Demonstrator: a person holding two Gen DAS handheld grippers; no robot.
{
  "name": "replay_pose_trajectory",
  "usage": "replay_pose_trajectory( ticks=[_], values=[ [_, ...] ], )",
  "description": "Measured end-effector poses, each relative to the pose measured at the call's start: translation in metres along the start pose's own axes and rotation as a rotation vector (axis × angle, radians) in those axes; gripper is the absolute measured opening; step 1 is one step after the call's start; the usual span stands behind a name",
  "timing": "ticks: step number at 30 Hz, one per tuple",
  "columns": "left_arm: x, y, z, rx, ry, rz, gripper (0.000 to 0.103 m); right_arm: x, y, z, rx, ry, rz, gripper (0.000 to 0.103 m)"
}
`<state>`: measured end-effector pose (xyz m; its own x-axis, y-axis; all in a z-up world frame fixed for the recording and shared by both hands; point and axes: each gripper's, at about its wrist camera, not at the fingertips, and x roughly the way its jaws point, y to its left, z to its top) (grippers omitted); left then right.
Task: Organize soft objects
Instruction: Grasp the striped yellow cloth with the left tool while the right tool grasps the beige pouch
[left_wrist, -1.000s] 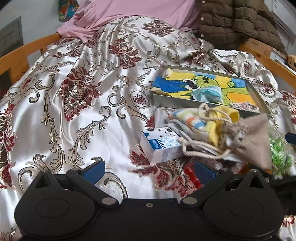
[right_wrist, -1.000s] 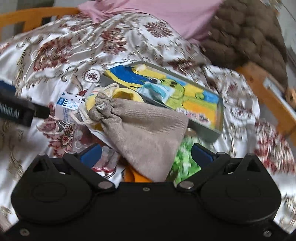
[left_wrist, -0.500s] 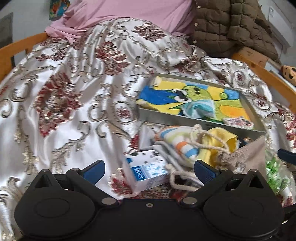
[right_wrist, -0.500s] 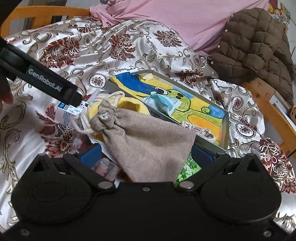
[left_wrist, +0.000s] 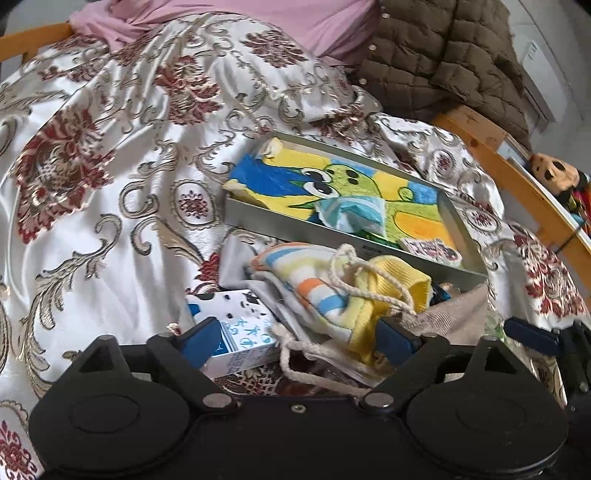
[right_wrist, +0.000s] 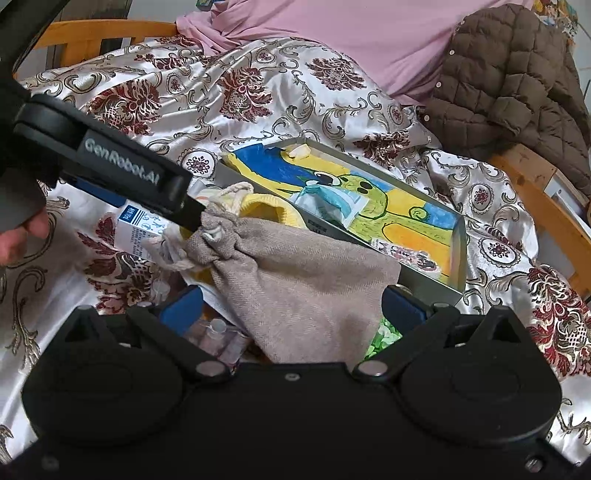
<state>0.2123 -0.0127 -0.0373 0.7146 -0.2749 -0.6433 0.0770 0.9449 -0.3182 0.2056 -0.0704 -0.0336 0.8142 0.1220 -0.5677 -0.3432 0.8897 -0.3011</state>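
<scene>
On the patterned bedspread lies a pile: a white-and-blue carton, a striped yellow drawstring pouch and a beige drawstring bag. My left gripper is low over the pile and its jaws are closing. The carton and the pouch's cord lie between them, and no grip shows. In the right wrist view one of its fingers reaches to the beige bag's neck. My right gripper is open with the beige bag between its fingers; the left pad stands clear of it.
A grey metal tray behind the pile holds a cartoon towel and a mask pack. Small bottles and a green packet lie under the bag. A brown jacket, pink cloth and the wooden bed rail border the bed.
My left gripper has moved toward the pile, bringing the carton and pouch between its fingers, and its jaws have narrowed a little. The right gripper and the beige bag have stayed put.
</scene>
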Motion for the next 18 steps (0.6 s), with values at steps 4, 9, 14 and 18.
replay_pose_trajectory(
  ticks=[4, 9, 14, 18],
  values=[
    [0.002, -0.004, -0.001, 0.027, -0.010, -0.015, 0.080, -0.001, -0.002, 0.001, 0.022, -0.005, 0.002, 0.099],
    [0.000, -0.010, -0.003, 0.079, -0.028, -0.022, 0.069, -0.001, -0.002, 0.000, 0.034, -0.002, 0.002, 0.090],
    [0.001, -0.020, -0.006, 0.157, -0.035, -0.029, 0.054, 0.002, -0.001, 0.001, 0.035, 0.010, 0.008, 0.084],
    [0.002, -0.020, -0.007, 0.142, -0.030, -0.044, 0.049, 0.002, 0.000, 0.001, 0.037, 0.013, 0.006, 0.080]
  ],
)
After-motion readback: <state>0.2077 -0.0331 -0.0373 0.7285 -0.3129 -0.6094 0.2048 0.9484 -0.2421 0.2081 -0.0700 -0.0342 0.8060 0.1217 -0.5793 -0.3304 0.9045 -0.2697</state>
